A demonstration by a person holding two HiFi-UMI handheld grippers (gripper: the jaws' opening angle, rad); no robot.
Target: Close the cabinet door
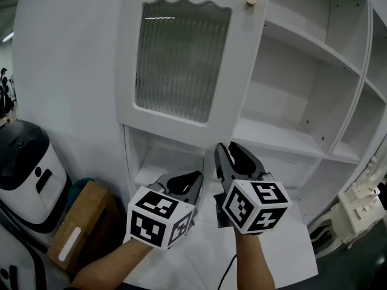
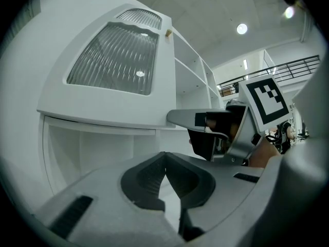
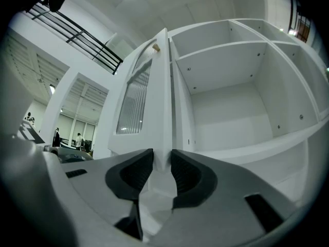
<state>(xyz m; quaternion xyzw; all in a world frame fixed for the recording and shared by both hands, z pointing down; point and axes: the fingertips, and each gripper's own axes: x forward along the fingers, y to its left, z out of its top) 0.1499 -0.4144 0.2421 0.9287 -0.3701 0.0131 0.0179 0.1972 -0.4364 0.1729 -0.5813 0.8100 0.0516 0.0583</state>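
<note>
There is one cabinet door (image 1: 240, 71), white with a single ribbed glass pane (image 1: 181, 59) and one small round knob (image 1: 251, 0) near its upper corner, and it stands swung wide open from the white cabinet (image 1: 338, 71), edge-on to the bare shelves (image 1: 284, 136) inside. Two grippers are in play, each carrying one cube with black-and-white square markers. The right gripper (image 3: 162, 154) is raised to the door's free edge near its lower corner; its own view shows that thin white edge running straight up between the two dark pads, with the jaws drawn in against it on both sides. The left gripper (image 2: 164, 162) sits lower and to the left, just beside the right one, below the door's bottom rail and in front of the lower open compartment; its jaws are pressed together at the tips with nothing between them. On the floor at far left are one brown cardboard box (image 1: 78, 222) and one white-and-black machine (image 1: 24, 168), both well apart from the door.
</note>
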